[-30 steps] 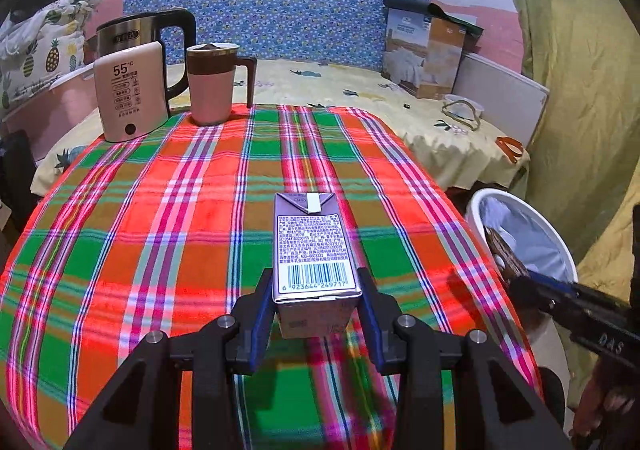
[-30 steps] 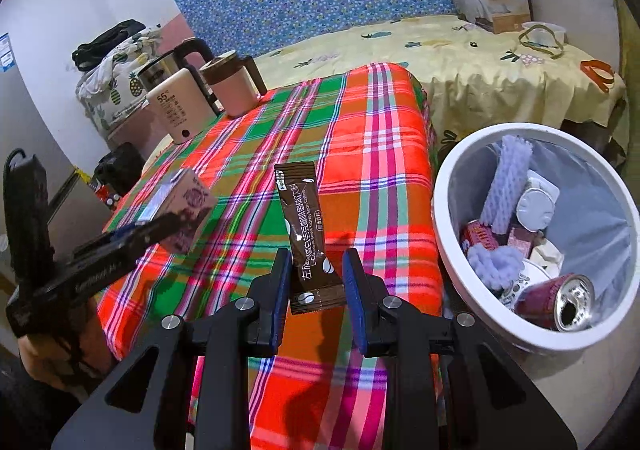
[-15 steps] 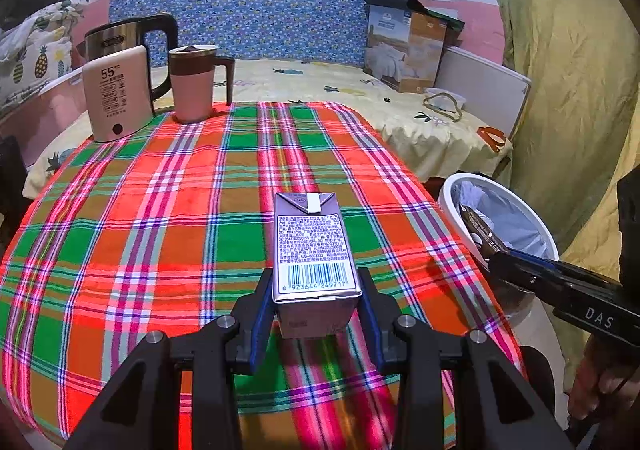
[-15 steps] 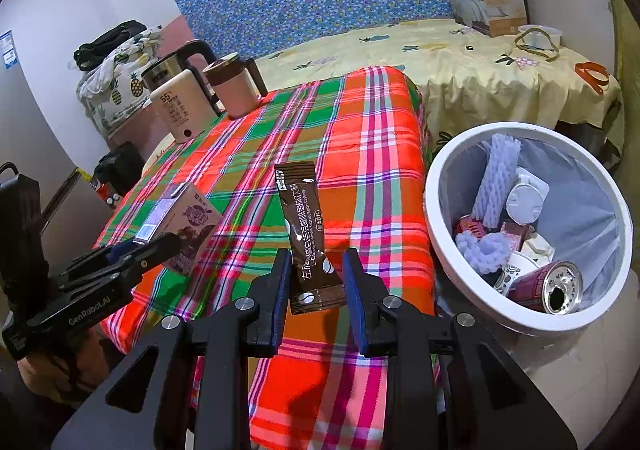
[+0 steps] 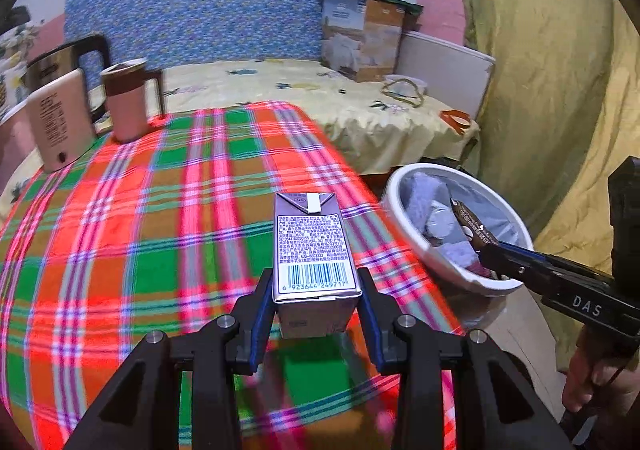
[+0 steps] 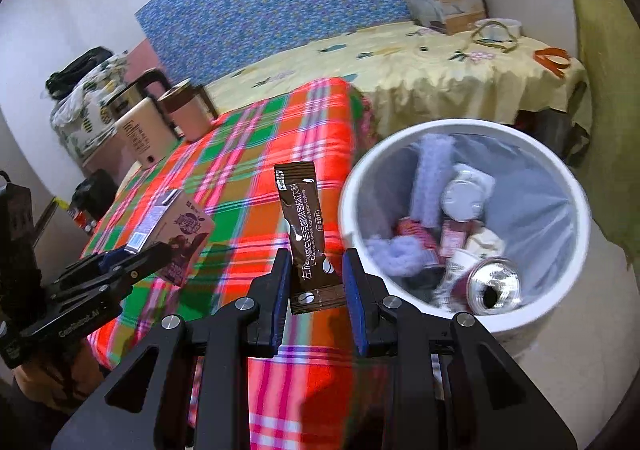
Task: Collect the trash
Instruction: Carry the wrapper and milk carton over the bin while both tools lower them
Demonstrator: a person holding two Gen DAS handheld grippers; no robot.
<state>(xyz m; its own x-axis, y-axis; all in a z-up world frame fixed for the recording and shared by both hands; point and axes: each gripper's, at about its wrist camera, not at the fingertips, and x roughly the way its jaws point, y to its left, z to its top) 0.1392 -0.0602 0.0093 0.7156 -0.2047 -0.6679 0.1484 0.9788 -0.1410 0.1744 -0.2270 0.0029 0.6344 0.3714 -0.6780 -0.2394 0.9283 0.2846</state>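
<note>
A purple drink carton [image 5: 314,250] sits between the left hand-held gripper [image 5: 316,314] pads above the plaid-clothed bench [image 5: 160,210]. A white round bin [image 6: 464,226] stands right of the bench, holding a silver-topped can [image 6: 490,284]. A steel kettle [image 5: 60,66] and a pink mug [image 5: 126,102] stand at the bench's far left.

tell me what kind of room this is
Probably a bedroom or small living space at home: a bed with a yellow printed sheet against a blue floral headboard, beside a plaid-covered table holding an electric kettle.

Plaid-covered table [image 5: 120,218]; blue floral headboard [image 5: 208,6]; yellow curtain [image 5: 552,70].
</note>
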